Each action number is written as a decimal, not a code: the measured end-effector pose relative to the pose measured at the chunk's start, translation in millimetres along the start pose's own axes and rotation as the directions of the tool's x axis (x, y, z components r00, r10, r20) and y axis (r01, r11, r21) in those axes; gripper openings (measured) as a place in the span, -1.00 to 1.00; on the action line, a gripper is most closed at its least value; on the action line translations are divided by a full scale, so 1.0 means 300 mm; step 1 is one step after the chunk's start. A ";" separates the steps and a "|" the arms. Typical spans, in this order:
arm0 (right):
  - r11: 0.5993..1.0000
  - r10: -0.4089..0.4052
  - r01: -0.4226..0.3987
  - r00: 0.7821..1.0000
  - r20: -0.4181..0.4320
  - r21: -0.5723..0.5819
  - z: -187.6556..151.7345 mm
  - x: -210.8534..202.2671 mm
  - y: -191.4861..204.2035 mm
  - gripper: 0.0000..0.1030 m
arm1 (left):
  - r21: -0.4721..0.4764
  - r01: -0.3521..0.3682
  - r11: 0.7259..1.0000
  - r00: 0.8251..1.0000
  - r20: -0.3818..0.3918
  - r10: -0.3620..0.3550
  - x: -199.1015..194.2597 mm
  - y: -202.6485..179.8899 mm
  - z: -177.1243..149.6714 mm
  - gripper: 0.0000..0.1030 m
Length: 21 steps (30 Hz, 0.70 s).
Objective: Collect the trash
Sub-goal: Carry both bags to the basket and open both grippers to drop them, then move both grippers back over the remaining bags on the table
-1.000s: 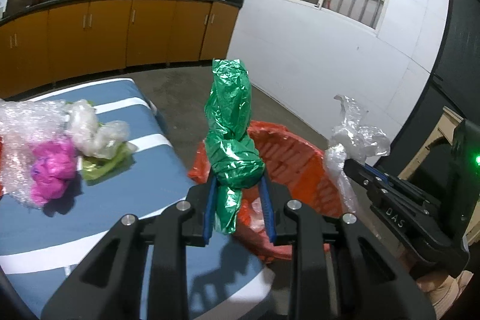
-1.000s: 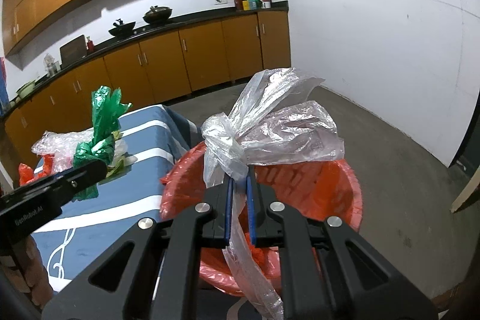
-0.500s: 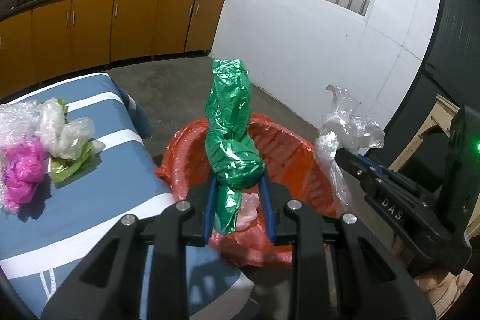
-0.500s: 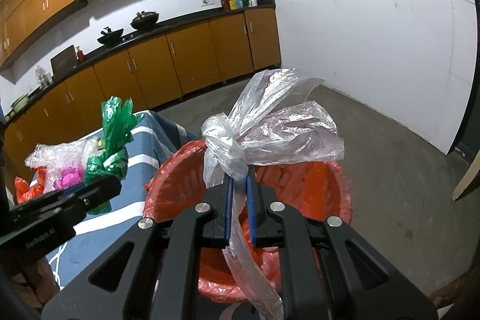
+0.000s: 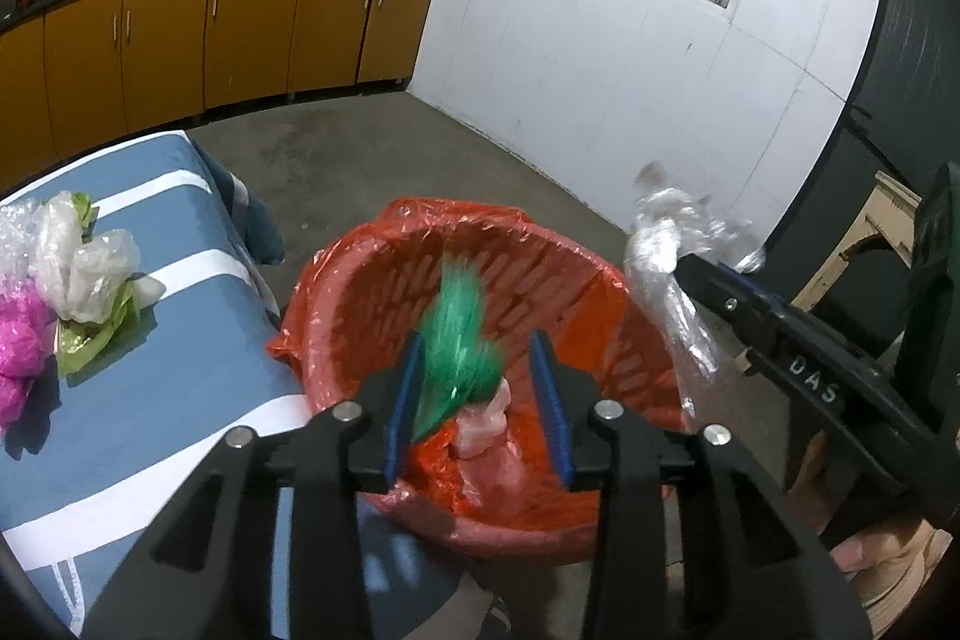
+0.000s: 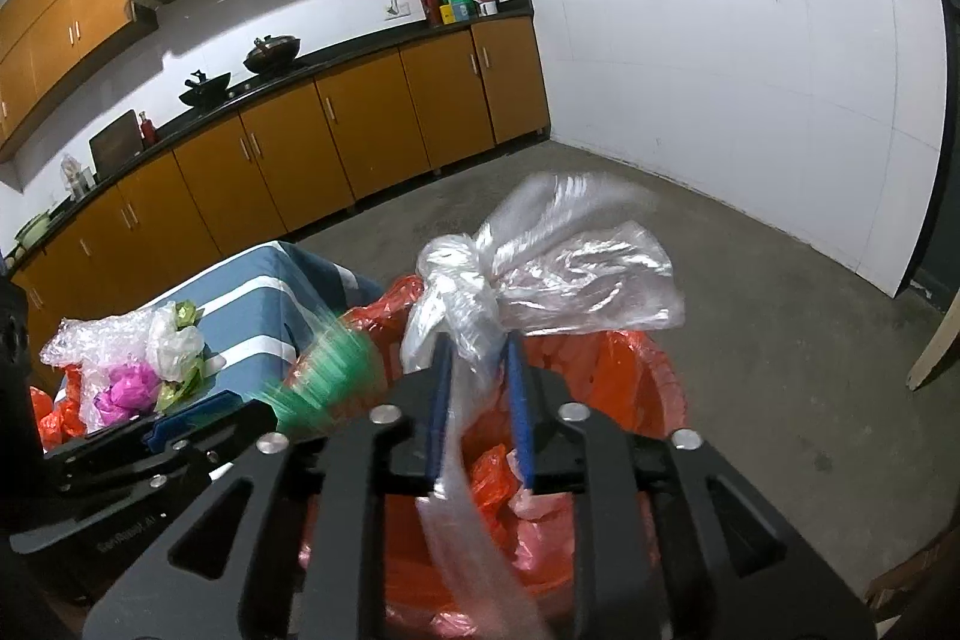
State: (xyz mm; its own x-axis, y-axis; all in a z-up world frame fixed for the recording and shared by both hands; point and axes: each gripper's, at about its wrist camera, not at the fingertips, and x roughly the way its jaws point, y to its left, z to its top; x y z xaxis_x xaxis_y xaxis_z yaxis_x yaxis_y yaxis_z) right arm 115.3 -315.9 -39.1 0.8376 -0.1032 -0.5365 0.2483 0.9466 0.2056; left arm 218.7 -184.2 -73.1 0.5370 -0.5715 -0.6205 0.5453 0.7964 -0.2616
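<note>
My left gripper (image 5: 480, 394) hangs over the red-lined basket (image 5: 480, 220), its jaws opening. The green plastic bag (image 5: 459, 340) is a blur between the blue pads, slipping down into the basket. My right gripper (image 6: 480, 400) is over the same basket (image 6: 636, 370), jaws opening too. The knotted clear plastic bag (image 6: 540, 268) still sits loosely between its pads, with a tail hanging below. Each gripper shows in the other's view: the right gripper (image 5: 696, 274) carries the clear bag (image 5: 666, 238), and the left gripper (image 6: 210, 418) has the green bag (image 6: 336, 364) beside it.
A table with a blue-and-white striped cloth (image 5: 180, 370) stands left of the basket. On it lies a pile of clear, pink and yellow-green plastic trash (image 5: 78, 268). Orange cabinets (image 5: 240, 28) line the far wall. A pale wooden piece (image 5: 870, 232) stands at the right.
Both grippers' jaws have spread apart. The green bag, upright and gripped before, now drops blurred toward the basket. The left gripper has moved over the basket. The clear bag sags between wider pads.
</note>
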 end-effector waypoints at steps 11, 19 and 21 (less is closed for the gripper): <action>1.000 0.007 -0.007 1.000 -0.012 -0.030 -0.006 -0.005 0.044 -0.40 | -0.060 -0.178 0.982 0.982 0.055 0.181 -0.130 0.134 -0.048 0.09; 0.989 0.100 -0.103 0.994 -0.034 -0.109 -0.012 0.012 0.223 -0.40 | -0.131 -0.354 0.926 0.926 0.091 0.367 -0.286 0.303 -0.100 0.25; 0.983 0.132 -0.136 0.990 -0.044 -0.123 -0.013 0.020 0.273 -0.40 | -0.163 -0.388 0.907 0.908 0.100 0.407 -0.329 0.353 -0.113 0.29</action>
State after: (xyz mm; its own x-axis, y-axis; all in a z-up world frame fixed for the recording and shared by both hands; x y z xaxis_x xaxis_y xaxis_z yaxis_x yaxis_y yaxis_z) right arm 138.8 -237.9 -28.7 0.8409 0.0356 -0.5401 0.0702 0.9822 0.1741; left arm 201.7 -36.9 -64.6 0.7738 -0.2147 -0.5960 0.1809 0.9765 -0.1168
